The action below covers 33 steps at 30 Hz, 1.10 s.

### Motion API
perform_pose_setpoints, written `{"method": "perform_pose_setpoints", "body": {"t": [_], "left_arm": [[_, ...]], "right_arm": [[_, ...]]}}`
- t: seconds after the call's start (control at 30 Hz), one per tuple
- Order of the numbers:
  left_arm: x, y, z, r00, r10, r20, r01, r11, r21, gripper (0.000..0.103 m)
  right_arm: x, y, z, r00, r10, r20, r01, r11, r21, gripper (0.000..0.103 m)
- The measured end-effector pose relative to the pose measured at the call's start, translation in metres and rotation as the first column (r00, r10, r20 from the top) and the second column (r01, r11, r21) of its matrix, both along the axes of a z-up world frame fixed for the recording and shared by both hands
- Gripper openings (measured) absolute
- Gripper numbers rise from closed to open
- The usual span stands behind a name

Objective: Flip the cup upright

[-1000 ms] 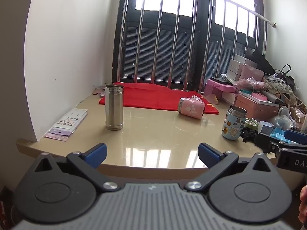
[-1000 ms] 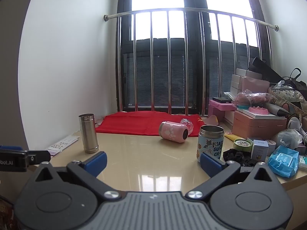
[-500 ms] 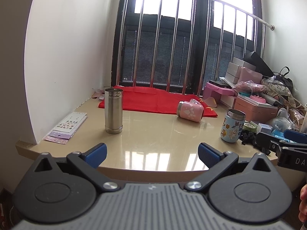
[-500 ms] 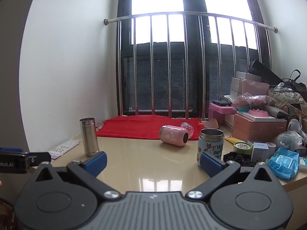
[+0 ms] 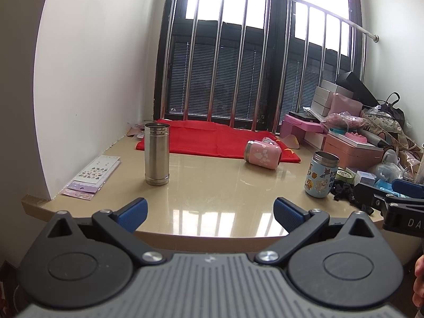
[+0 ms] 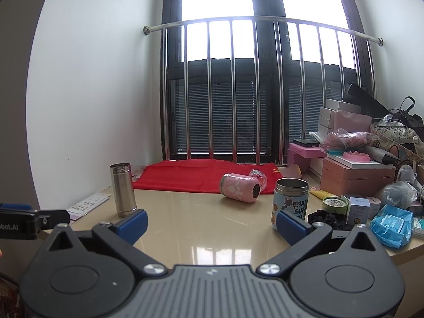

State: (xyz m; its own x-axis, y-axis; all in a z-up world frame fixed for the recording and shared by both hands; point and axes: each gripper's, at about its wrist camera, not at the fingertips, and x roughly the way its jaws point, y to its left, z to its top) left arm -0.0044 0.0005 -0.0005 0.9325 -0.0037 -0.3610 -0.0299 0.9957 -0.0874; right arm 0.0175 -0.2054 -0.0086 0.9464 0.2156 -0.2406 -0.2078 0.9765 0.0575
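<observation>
A pink cup (image 5: 263, 155) with white flower prints lies on its side at the far middle of the beige table (image 5: 212, 193), by the red cloth; it also shows in the right wrist view (image 6: 239, 187). My left gripper (image 5: 210, 213) is open and empty, at the table's near edge, well short of the cup. My right gripper (image 6: 212, 224) is open and empty, also well short of the cup.
A tall steel cup (image 5: 156, 153) stands upright at the left. A blue cartoon cup (image 5: 320, 174) stands upright at the right. A red cloth (image 5: 209, 139) lies by the window bars. Boxes and clutter (image 6: 371, 175) crowd the right side. Sticker sheets (image 5: 92, 175) lie by the left wall.
Both grippers have tilted slightly upward and drawn back a little; the table objects sit lower in view. Nothing on the table has moved.
</observation>
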Motion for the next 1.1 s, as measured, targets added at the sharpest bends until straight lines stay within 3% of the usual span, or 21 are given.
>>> {"method": "perform_pose_setpoints", "body": {"t": [1.1], "left_arm": [[-0.0003,0.0028,-0.0001,1.0,-0.006,0.003,0.006,1.0,0.001,0.103]], "right_arm": [[-0.0001,0.0,-0.0002,1.0,0.0,0.002,0.0,1.0,0.001,0.103]]}}
